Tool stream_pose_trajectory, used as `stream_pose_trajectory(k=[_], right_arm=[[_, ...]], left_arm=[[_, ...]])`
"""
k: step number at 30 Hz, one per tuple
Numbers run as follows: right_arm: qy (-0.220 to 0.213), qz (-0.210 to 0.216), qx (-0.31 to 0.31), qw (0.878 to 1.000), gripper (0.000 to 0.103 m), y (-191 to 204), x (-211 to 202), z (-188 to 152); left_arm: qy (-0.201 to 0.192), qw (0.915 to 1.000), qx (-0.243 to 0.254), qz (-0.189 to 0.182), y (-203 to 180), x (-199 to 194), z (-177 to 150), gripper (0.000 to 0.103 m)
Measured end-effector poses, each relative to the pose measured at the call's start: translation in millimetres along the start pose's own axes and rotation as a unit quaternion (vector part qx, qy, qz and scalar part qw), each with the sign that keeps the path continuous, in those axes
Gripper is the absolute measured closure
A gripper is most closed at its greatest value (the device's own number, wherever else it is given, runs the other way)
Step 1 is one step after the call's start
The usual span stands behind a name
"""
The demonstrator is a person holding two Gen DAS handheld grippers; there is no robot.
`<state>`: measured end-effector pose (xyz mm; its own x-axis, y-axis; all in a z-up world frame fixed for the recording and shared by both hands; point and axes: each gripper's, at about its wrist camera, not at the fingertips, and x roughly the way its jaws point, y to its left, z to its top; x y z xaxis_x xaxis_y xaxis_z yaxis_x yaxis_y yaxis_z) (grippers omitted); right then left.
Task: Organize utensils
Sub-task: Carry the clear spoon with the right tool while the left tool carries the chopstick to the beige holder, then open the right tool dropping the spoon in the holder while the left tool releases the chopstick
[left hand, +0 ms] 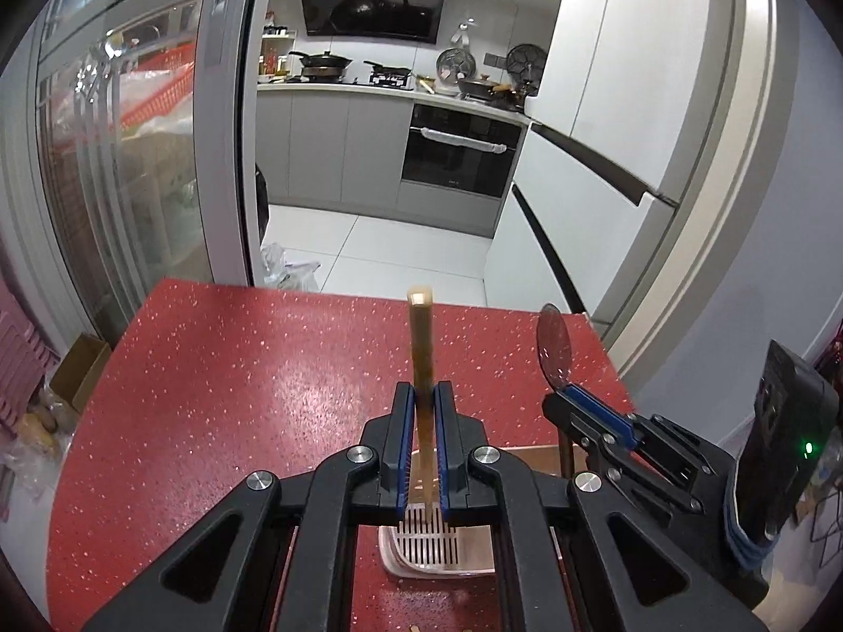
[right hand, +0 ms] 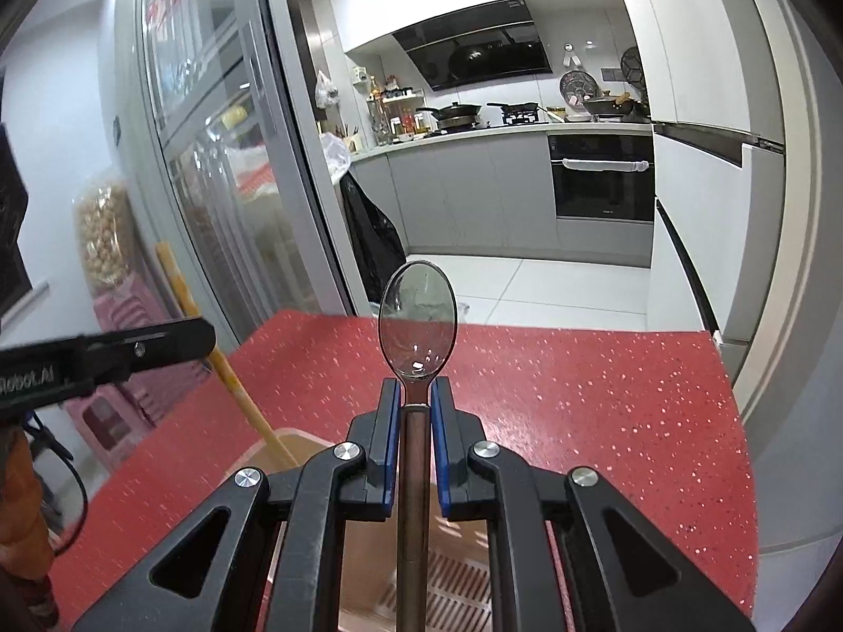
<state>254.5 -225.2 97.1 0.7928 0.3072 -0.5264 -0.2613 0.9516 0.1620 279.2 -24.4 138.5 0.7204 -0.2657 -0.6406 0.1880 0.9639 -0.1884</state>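
Red speckled table [left hand: 221,395] fills the lower half of both views, kitchen behind it.

Below my tongs sits the utensil holder [left hand: 437,553]: pale box with a slotted drain floor, directly under both tools. In the right view its slots [right hand: 453,590] show just beneath the spoon handle.

Left gripper [left hand: 424,395] is clenched on wooden chopsticks [left hand: 421,337]. Can't resolve whether it's one stick or a pair. Long axis runs straight along the fingers, square butt end up and away, thin end pointing down toward the holder floor.

Right gripper [right hand: 417,389] is clamped on a metal spoon [right hand: 417,324] at the neck. Bowl up and forward, handle running back down between the fingers toward the holder. From the left view the same spoon [left hand: 553,345] stands just beside my chopsticks, to their right, the two roughly parallel and apart.

Key relation: both utensils' lower ends hang over the holder, long axes near vertical to it. My read: next move is a straight drop along each axis. Left looks better centred over the slots. Risk: the right handle clipping the holder wall.
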Motion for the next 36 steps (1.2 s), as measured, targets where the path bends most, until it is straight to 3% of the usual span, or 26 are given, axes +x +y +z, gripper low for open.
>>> stream_pose_trajectory(k=[18,19,21,22,23,28,36], right_arm=[[0.037,-0.008,-0.046,0.998,0.090,10.3,0.7,-20.7],[0.039,-0.007,-0.046,0.998,0.087,10.3,0.1,-20.0],[0.046,-0.004,-0.044,0.998,0.070,12.1,-0.7,-20.0],[0.047,-0.003,-0.042,0.998,0.053,11.6,-2.3,-19.0],[0.042,-0.003,-0.041,0.998,0.044,11.0,-5.7,-18.2],[0.030,-0.003,-0.032,0.999,0.044,12.8,-24.3,-16.6],[0.041,-0.006,-0.014,0.999,0.027,11.4,-67.1,-35.0]], left_arm=[[0.030,0.9988,-0.001,0.038,9.4,20.7,-36.7,0.070],[0.028,0.9988,-0.002,0.039,9.2,18.0,-38.7,0.070],[0.025,0.9988,-0.001,0.043,8.7,11.6,-44.3,0.070],[0.023,0.9986,0.001,0.047,8.2,8.3,-47.4,0.070],[0.021,0.9984,0.002,0.051,8.3,5.7,-50.5,0.070],[0.020,0.9977,-0.012,0.064,13.3,-9.9,-67.4,0.070],[0.013,0.9941,-0.012,0.107,24.8,-45.2,-107.8,0.070]])
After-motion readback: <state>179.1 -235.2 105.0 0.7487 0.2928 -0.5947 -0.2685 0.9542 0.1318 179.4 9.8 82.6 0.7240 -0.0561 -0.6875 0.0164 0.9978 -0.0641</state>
